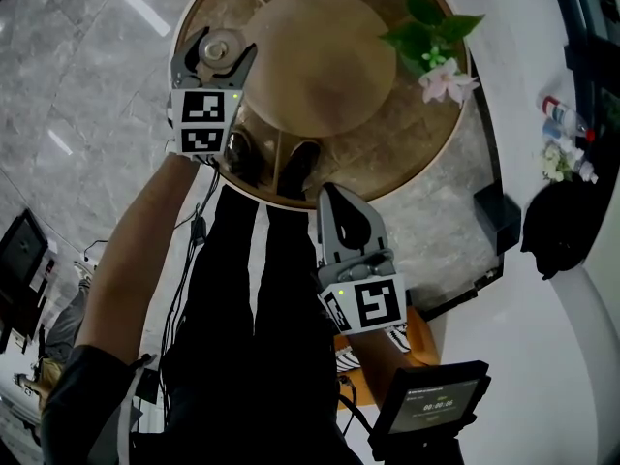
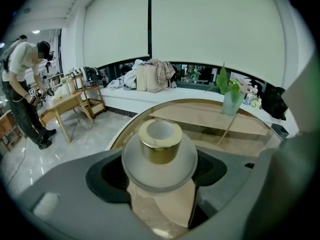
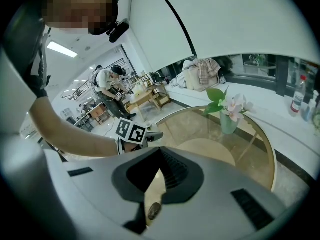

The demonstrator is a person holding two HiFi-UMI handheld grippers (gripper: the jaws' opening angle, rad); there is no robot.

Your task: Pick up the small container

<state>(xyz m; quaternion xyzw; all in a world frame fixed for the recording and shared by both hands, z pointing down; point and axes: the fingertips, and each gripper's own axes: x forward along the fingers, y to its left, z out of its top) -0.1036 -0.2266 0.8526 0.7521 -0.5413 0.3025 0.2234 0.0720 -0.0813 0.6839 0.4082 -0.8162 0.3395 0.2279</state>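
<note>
The small container [image 1: 215, 46] [image 2: 160, 151] is a frosted white round jar with a gold collar. It stands near the left rim of the round glass table [image 1: 426, 153] [image 2: 131, 128]. My left gripper [image 1: 225, 45] [image 2: 160, 176] reaches around it with the jaws spread wide. The jar sits between the dark pads [image 2: 107, 176], and I see no firm press on it. My right gripper [image 1: 336, 197] [image 3: 155, 184] hovers at the table's near edge, shut with nothing in it. The left gripper's marker cube [image 3: 131, 131] shows in the right gripper view.
A glass vase of pink flowers and green leaves [image 1: 436, 61] [image 2: 231, 101] [image 3: 228, 119] stands at the table's far right. A white ledge [image 1: 542, 289] curves round the right side, bearing bottles [image 1: 567, 124] and a dark bag [image 1: 562, 231]. A screen [image 1: 431, 400] stands below. A person [image 2: 22, 94] bends over wooden tables at far left.
</note>
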